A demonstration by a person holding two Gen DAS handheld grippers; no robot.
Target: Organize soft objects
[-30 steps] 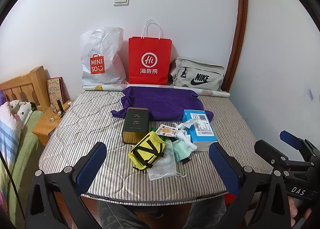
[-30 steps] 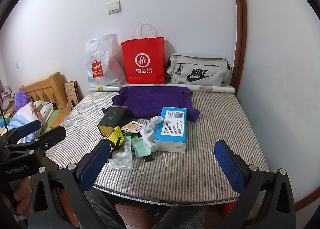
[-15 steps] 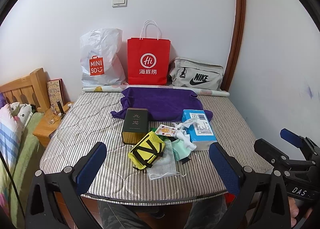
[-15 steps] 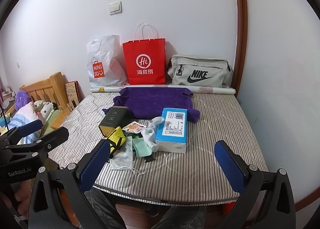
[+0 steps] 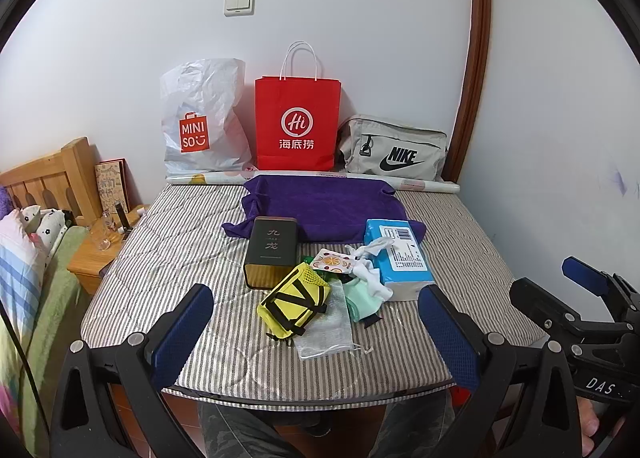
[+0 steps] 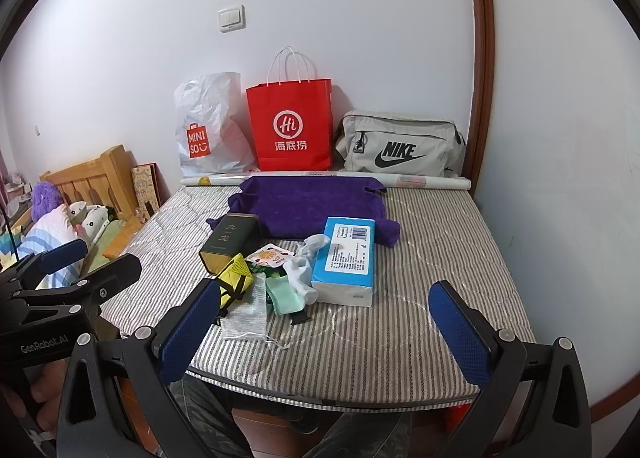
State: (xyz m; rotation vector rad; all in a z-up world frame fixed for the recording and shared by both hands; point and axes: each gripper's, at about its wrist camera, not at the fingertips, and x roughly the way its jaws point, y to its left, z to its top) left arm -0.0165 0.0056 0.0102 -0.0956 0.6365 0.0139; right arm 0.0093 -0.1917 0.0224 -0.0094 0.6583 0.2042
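A purple towel (image 5: 324, 204) lies spread at the back of the striped mattress (image 5: 168, 242). In front of it lies a pile: a yellow mesh pouch (image 5: 294, 300), a grey mask (image 5: 326, 328), a green cloth (image 5: 362, 298), white socks (image 5: 372, 278), a blue tissue pack (image 5: 400, 258) and a dark tin box (image 5: 272, 250). The pile also shows in the right wrist view, with the pouch (image 6: 236, 274) and tissue pack (image 6: 346, 258). My left gripper (image 5: 316, 330) and right gripper (image 6: 324, 330) are open and empty, held near the mattress's front edge.
A white MINISO bag (image 5: 200, 118), a red paper bag (image 5: 298, 122) and a grey Nike bag (image 5: 394, 152) stand against the back wall. A rolled sheet (image 5: 208, 178) lies before them. A wooden nightstand (image 5: 96, 258) and another bed are at the left. A wall is at the right.
Both grippers have drifted slightly; the views shift a little. Nothing on the mattress has moved.
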